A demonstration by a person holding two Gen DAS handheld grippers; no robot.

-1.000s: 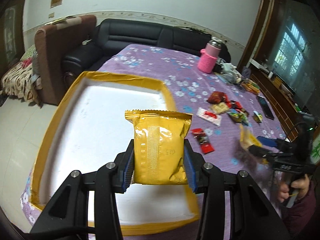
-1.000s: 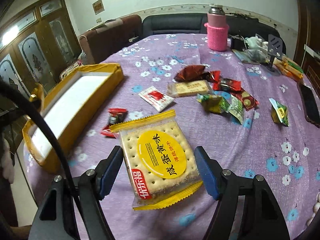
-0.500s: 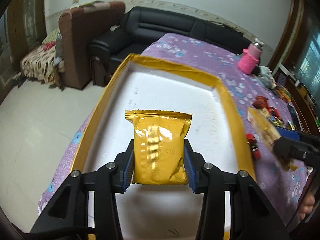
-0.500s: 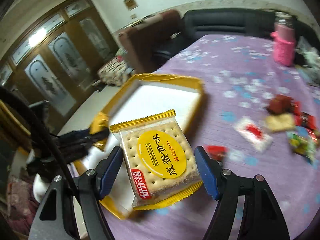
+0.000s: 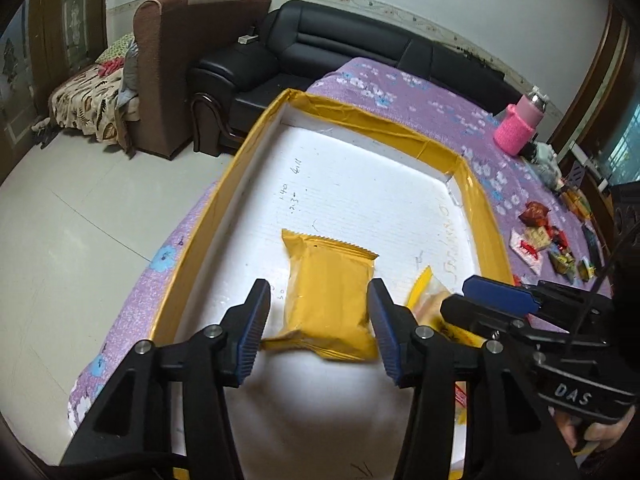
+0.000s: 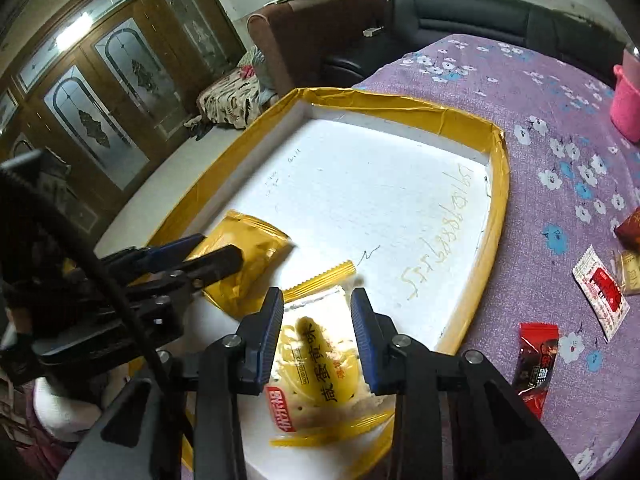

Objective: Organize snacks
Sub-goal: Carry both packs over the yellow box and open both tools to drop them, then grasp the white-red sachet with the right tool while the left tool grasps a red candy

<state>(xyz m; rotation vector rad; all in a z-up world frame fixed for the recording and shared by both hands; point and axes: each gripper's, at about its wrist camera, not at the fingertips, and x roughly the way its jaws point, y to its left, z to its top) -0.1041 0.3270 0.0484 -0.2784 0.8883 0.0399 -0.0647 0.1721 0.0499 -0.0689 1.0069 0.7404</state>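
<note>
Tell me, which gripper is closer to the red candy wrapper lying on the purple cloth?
Right. The right gripper is over the tray's near end, beside the red candy wrapper; the left gripper is farther across the tray.

One tray (image 5: 486,216), two packets inside: gold (image 5: 328,296), cracker (image 6: 320,356). Two grippers (image 5: 320,320) (image 6: 318,330). One pink bottle (image 5: 518,128).

Two sealed snack packets — a plain gold packet (image 5: 328,300) and a cracker packet (image 6: 320,356) — lie side by side on the white floor of the gold-rimmed tray (image 5: 352,116).
</note>
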